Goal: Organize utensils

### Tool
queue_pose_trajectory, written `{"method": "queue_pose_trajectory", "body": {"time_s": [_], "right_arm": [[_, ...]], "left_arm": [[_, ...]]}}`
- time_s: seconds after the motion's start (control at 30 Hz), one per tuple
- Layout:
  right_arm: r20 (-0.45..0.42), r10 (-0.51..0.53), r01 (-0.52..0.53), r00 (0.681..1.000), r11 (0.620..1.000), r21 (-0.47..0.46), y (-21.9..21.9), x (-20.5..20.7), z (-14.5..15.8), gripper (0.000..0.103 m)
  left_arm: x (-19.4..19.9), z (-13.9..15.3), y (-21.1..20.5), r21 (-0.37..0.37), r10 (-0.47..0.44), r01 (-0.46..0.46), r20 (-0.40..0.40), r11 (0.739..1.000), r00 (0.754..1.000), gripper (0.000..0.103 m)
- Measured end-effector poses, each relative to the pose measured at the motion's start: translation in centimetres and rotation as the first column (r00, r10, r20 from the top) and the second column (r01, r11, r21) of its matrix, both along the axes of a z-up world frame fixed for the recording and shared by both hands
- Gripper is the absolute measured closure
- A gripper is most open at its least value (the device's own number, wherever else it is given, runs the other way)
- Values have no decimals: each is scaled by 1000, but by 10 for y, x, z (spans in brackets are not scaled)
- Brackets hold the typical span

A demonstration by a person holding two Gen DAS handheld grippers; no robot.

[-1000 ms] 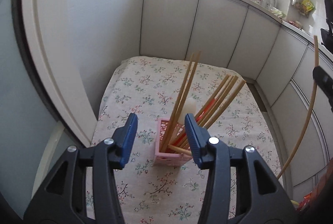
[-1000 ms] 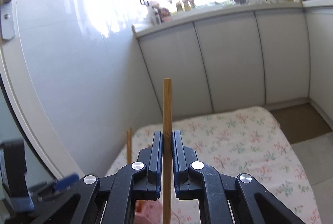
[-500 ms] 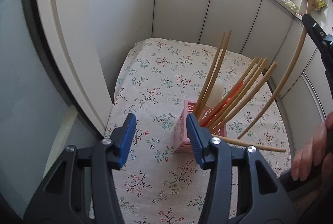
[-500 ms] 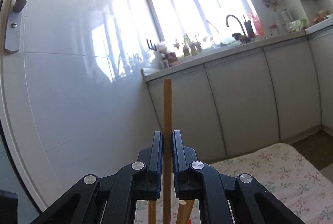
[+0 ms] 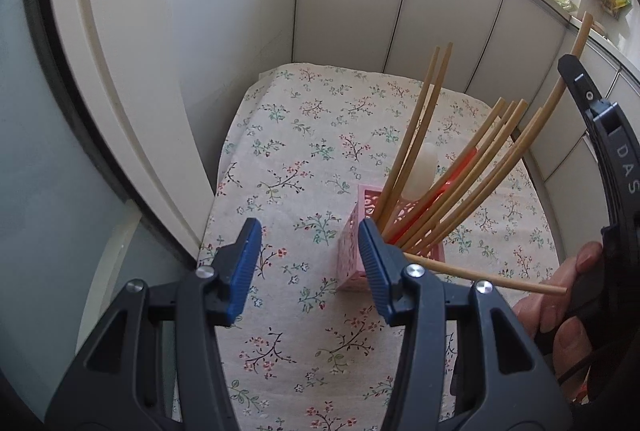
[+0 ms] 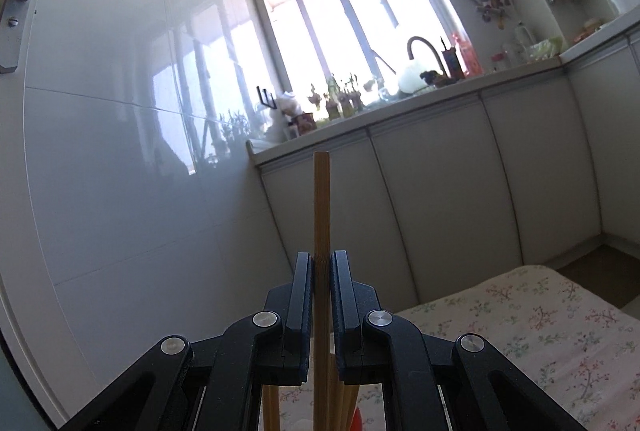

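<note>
The right gripper was clamped tight on a single bamboo chopstick, held upright above the pink holder on the floral tablecloth. The left gripper hung about half open with nothing between its pads, right in front of that holder stuffed with other chopsticks.

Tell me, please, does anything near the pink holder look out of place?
Yes. One chopstick lies nearly flat beside the pink holder, while the other chopsticks stand leaning inside it. Where its hidden end rests cannot be seen.
</note>
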State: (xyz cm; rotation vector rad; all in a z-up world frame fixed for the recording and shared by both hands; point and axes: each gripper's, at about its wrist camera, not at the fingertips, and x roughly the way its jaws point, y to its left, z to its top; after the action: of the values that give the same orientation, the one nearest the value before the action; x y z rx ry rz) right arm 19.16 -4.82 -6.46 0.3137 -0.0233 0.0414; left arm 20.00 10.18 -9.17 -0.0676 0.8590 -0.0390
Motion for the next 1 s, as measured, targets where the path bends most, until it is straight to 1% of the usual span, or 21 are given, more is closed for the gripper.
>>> {"method": "queue_pose_trajectory", "body": {"time_s": [0.1, 0.17, 0.33, 0.47, 0.53, 0.6, 0.67, 0.73, 0.77, 0.83, 0.93, 1.0], "right_arm": [[4, -11, 11, 1000, 1000, -18, 2, -1, -4, 95], [-10, -7, 7, 1000, 1000, -20, 2, 0, -9, 95], [-37, 25, -25, 999, 1000, 3, -2, -1, -13, 95], [-40, 43, -42, 998, 999, 17, -5, -5, -8, 89], [-47, 54, -52, 997, 998, 29, -8, -7, -3, 81], [-55, 64, -62, 996, 997, 38, -10, -9, 6, 74], [-61, 74, -72, 995, 997, 33, -12, -14, 16, 68], [-79, 73, -72, 994, 997, 18, -15, -20, 28, 60], [-91, 74, -73, 993, 997, 12, -17, -24, 34, 58], [-120, 70, -70, 990, 998, 7, -25, -31, 46, 48], [-184, 50, -51, 982, 999, 2, -40, -43, 61, 41], [-232, 27, -27, 972, 1000, 0, -52, -53, 69, 36]], "left_arm": [[0, -1, 0, 0, 0, 0, -1, 1000, 1000, 51], [0, -1, 0, 1, 0, 0, -2, 1000, 1000, 51], [0, -2, -1, 4, -2, 2, -3, 1000, 1000, 51], [-1, -2, -1, 1, -1, 1, 0, 1000, 1000, 51], [-2, 0, -1, -2, -1, 1, 3, 1000, 1000, 46], [-4, 2, -2, -3, -3, 4, 8, 1000, 1000, 43], [-7, 4, -3, -6, -6, 6, 14, 1000, 1000, 41], [-11, 8, -4, -14, -6, 6, 20, 1000, 1000, 37], [-13, 10, -4, -20, -4, 5, 22, 1000, 1000, 35], [-19, 14, -6, -33, -3, 4, 26, 999, 1000, 29], [-29, 20, -12, -46, -4, 5, 31, 999, 1000, 23], [-37, 27, -17, -55, -12, 14, 36, 998, 999, 21]]}}
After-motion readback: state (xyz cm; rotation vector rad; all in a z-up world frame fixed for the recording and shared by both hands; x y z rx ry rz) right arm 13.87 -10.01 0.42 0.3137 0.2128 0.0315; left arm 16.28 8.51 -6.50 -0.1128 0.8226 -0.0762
